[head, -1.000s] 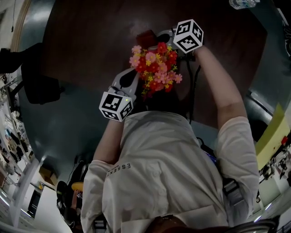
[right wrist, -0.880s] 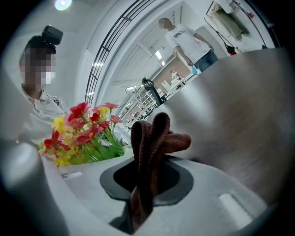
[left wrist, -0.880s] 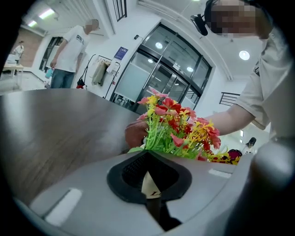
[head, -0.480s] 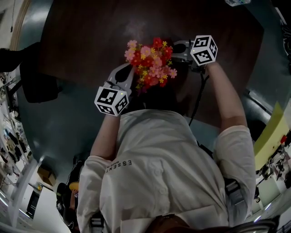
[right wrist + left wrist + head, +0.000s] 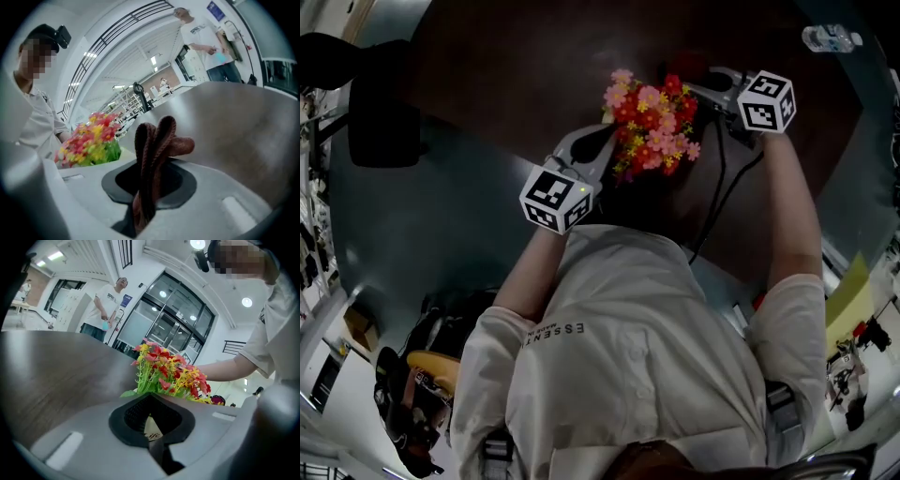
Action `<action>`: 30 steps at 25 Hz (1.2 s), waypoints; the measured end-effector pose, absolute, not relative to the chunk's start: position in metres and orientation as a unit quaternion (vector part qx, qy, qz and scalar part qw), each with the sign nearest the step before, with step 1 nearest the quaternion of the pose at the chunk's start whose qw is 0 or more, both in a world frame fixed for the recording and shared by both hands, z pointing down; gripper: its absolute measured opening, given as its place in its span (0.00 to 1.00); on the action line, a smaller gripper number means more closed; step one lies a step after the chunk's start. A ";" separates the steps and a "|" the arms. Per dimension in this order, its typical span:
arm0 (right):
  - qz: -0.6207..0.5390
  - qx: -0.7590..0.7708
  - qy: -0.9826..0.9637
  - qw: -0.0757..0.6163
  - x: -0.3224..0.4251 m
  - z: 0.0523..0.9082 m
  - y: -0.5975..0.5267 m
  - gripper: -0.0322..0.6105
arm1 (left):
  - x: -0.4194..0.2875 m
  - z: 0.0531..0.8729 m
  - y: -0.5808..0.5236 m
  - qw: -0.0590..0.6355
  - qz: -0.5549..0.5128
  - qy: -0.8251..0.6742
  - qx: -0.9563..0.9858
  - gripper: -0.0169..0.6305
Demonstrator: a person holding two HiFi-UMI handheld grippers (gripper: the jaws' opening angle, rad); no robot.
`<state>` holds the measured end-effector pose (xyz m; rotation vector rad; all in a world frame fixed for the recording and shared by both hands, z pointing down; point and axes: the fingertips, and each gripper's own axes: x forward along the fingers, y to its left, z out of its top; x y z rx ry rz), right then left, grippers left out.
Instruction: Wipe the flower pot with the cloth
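Left gripper (image 5: 600,147): jaws clenched on pot (image 5: 151,426) rim, 8 o'clock of flowers (image 5: 652,127) | Right gripper (image 5: 711,82): jaws grasping cloth (image 5: 157,136), 2 o'clock of flowers

This is a large lab or office hall. Tall glass doors (image 5: 164,319) and round ceiling lights (image 5: 247,302) stand beyond the dark table (image 5: 56,366). Racks (image 5: 125,104) fill the far side.

Ribbed knitted cloth (image 5: 154,140) — matt wood-grain table (image 5: 56,366)
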<state>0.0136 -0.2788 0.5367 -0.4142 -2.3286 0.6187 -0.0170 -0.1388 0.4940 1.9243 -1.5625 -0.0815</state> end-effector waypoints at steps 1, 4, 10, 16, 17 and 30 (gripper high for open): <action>0.222 -0.161 -0.898 0.343 -0.002 0.533 -0.284 0.12 | -0.015 0.497 -0.137 0.330 -0.031 -0.594 0.733 0.05; 0.196 -0.190 -0.902 0.334 -0.056 0.519 -0.286 0.12 | -0.014 0.506 -0.134 0.344 -0.023 -0.590 0.730 0.05; 0.198 -0.331 -0.854 0.348 -0.136 0.505 -0.230 0.12 | -0.014 0.508 -0.137 0.340 -0.021 -0.593 0.730 0.05; 0.228 -0.510 -0.732 0.390 -0.152 0.502 -0.135 0.12 | -0.019 0.510 -0.135 0.329 -0.012 -0.598 0.731 0.05; 0.235 -0.531 -0.712 0.395 -0.151 0.502 -0.124 0.12 | -0.020 0.511 -0.135 0.328 -0.010 -0.600 0.729 0.05; 0.281 -0.548 -0.642 0.456 -0.125 0.528 -0.125 0.12 | -0.025 0.512 -0.131 0.337 -0.021 -0.587 0.736 0.05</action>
